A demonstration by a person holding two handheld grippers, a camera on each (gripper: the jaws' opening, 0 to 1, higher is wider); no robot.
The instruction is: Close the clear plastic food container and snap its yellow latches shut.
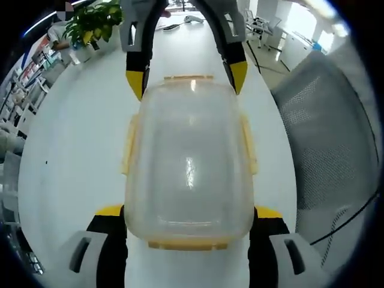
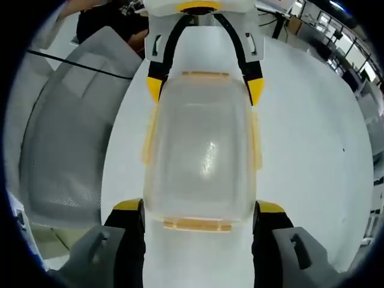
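In the left gripper view, my left tool (image 1: pixel 187 211) sits at the bottom with its yellow-tipped jaws spread wide, one on each side of the near end of the clear plastic food container (image 1: pixel 189 162). I cannot tell whether the tips press on its walls. The container lies on the white counter (image 1: pixel 78 138) with its lid on, and a yellow latch (image 1: pixel 130 146) runs along each long side, with another at each end. The right tool (image 1: pixel 188 81) comes in from the top, jaws just as wide, straddling the far end. A mesh chair (image 1: pixel 327 144) stands to the right, a potted plant (image 1: pixel 93 21) at the upper left.

In the right gripper view, I see the same arrangement from the other end: my right tool (image 2: pixel 200 208) brackets the near end of the container (image 2: pixel 201 153), the left tool (image 2: pixel 205 84) brackets the far end, and the chair (image 2: pixel 69 156) is on the left.
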